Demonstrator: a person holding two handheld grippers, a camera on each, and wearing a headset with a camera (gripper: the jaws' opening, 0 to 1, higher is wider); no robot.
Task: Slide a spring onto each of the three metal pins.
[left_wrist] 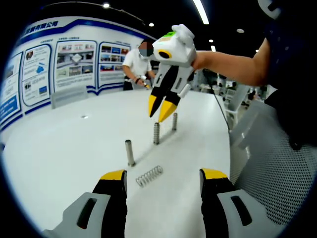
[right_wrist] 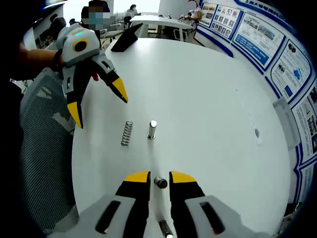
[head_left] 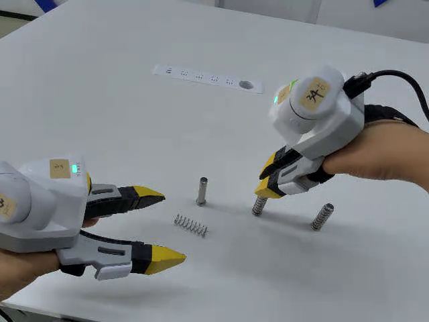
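- Left gripper (head_left: 164,225) released, jaws wide apart, empty, hovers at near left of desk (head_left: 100,121).
- Loose spring (head_left: 190,225) lies flat on desk just right of the left gripper's tips.
- Bare pin (head_left: 202,191) stands upright just beyond the loose spring.
- Right gripper (head_left: 268,188) empty, jaws only narrowly parted, tips just above middle pin (head_left: 259,205), which wears a spring.
- Right pin (head_left: 322,217) also wears a spring.
- Power strip (head_left: 208,78) far back.
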